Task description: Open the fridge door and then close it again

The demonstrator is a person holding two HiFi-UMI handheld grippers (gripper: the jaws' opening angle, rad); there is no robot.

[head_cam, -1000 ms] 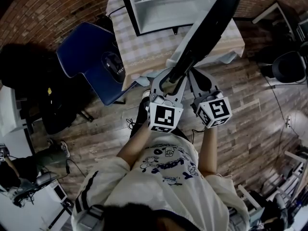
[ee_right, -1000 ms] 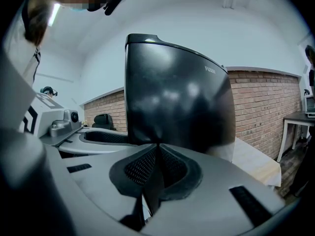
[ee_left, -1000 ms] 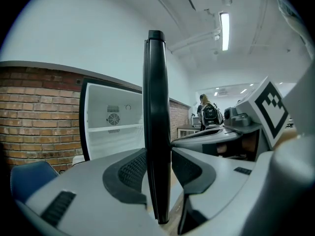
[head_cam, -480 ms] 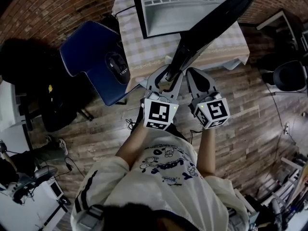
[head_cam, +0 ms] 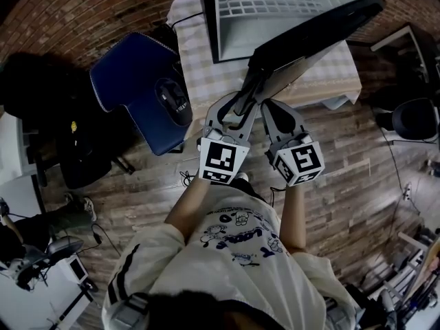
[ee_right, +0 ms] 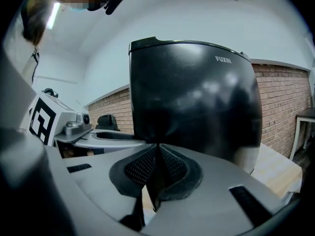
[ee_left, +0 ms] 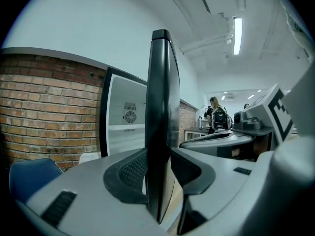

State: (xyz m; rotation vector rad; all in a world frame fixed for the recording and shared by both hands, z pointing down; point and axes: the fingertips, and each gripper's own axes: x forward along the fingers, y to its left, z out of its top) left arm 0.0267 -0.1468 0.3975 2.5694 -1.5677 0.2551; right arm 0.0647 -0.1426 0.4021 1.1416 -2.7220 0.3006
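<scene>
left gripper (head_cam: 237,105), jaws just closing, clamps the fridge door (head_cam: 316,33) edge.

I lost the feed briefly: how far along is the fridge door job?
Done: the door stands swung out from the fridge, so opening is finished. In hand: the left hand-held gripper clamps the door's edge, its jaws having just closed further on it; the right hand-held gripper is shut, empty. Left: swing the door shut and release.
</scene>
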